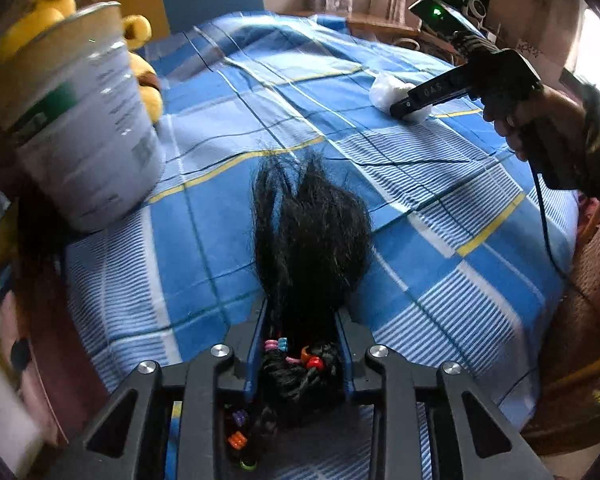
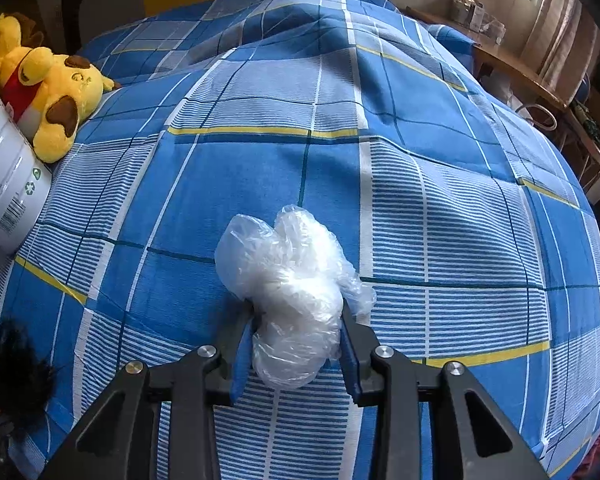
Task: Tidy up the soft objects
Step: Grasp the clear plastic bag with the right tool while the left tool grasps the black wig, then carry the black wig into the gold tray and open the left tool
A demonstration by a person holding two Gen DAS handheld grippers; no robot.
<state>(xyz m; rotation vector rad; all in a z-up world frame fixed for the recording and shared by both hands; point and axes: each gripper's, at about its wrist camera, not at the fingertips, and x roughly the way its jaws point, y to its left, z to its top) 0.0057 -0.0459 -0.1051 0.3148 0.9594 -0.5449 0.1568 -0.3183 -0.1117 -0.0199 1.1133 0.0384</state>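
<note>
black hair bundle (image 1: 312, 240) sits clamped in the left gripper (image 1: 302, 320) over the blue plaid bedspread (image 1: 440, 208); right gripper (image 2: 298, 320) pinches a crumpled clear plastic bag (image 2: 288, 280).

Black hairpiece (image 1: 308, 240) with coloured bands, crumpled clear plastic bag (image 2: 288, 280), both on bedspread (image 2: 440, 208)

Plush toy (image 2: 56, 100) behind bucket (image 2: 4, 184)
</note>
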